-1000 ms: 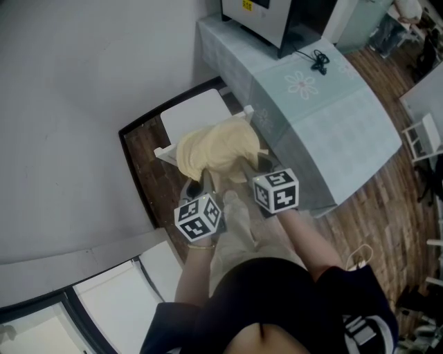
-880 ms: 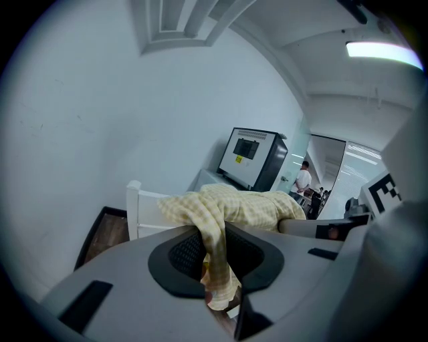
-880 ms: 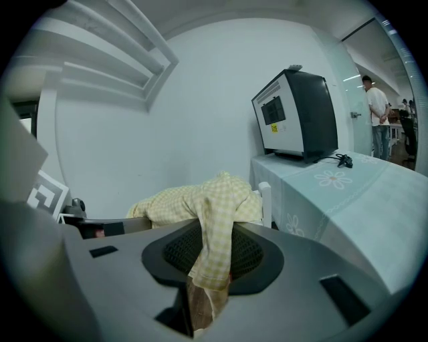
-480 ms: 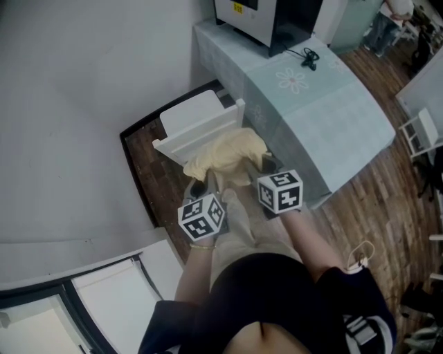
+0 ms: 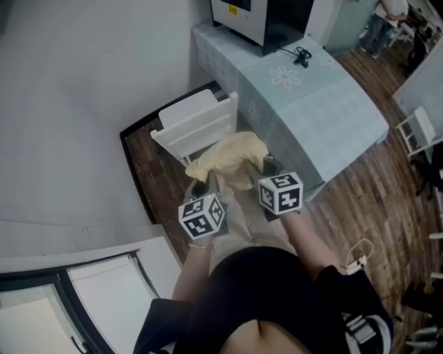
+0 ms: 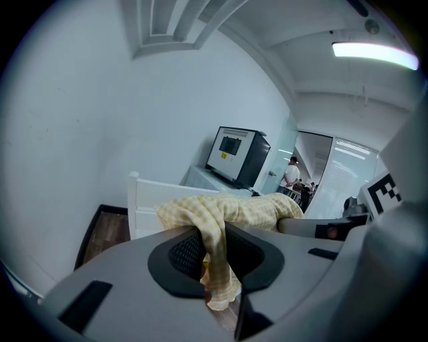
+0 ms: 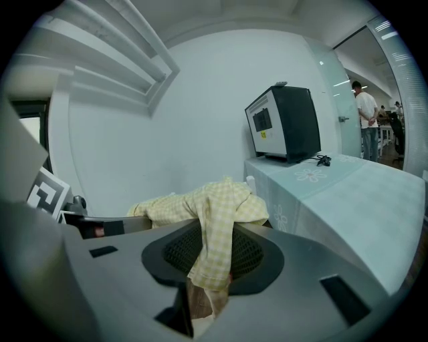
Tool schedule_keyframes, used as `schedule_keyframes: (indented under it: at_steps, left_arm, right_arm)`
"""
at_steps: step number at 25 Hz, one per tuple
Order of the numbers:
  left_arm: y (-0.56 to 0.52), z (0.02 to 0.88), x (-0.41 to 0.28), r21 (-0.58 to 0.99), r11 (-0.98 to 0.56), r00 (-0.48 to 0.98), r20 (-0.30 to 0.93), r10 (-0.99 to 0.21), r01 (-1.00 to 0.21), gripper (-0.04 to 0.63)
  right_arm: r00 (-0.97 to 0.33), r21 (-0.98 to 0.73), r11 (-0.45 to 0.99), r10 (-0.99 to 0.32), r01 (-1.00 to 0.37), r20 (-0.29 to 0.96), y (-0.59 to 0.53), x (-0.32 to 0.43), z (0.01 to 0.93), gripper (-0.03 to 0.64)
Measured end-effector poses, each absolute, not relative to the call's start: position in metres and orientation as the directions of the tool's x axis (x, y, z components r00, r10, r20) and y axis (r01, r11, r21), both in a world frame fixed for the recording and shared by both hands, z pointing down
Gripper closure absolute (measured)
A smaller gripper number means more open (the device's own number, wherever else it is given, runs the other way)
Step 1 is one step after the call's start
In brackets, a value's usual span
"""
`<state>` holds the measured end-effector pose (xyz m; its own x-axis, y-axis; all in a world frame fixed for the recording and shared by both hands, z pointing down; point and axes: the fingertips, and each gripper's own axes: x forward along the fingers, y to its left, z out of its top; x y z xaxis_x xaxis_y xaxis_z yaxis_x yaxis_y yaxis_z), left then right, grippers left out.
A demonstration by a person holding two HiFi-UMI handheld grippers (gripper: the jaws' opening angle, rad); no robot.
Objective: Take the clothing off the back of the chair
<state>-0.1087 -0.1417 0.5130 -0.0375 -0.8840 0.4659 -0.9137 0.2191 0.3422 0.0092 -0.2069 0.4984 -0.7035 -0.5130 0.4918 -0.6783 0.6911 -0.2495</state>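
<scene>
A pale yellow checked garment (image 5: 228, 157) hangs between my two grippers, clear of the white chair (image 5: 195, 126) and just in front of its backrest. My left gripper (image 5: 202, 188) is shut on one end of the cloth (image 6: 212, 235), and a fold droops between its jaws. My right gripper (image 5: 264, 168) is shut on the other end (image 7: 215, 237). In the left gripper view the chair's backrest (image 6: 148, 204) shows behind the cloth.
A table with a pale blue flowered cloth (image 5: 311, 104) stands right of the chair, with a dark monitor box (image 5: 256, 17) and a cable on it. A white wall (image 5: 83, 104) is to the left. A white shelf (image 5: 419, 131) stands far right on the wooden floor.
Both grippers drew back toward me with the garment, which came off the chair's backrest. The white backrest, covered before, now stands bare.
</scene>
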Motion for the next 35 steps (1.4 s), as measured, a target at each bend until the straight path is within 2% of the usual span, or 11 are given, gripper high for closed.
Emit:
schedule_keyframes:
  at_steps: [15, 35]
  left_arm:
    - [-0.102, 0.516, -0.073, 0.33, 0.163, 0.019, 0.485, -0.874, -0.93, 0.538]
    - [-0.082, 0.509, -0.068, 0.345, 0.152, 0.028, 0.465, -0.885, -0.926, 0.538]
  right_arm:
    - [-0.689, -0.246, 0.677, -0.523, -0.694, 0.502, -0.16, 0.049, 0.503, 0.512]
    - [-0.68, -0.198, 0.687, -0.553, -0.699, 0.482, -0.142, 0.052, 0.489, 0.515]
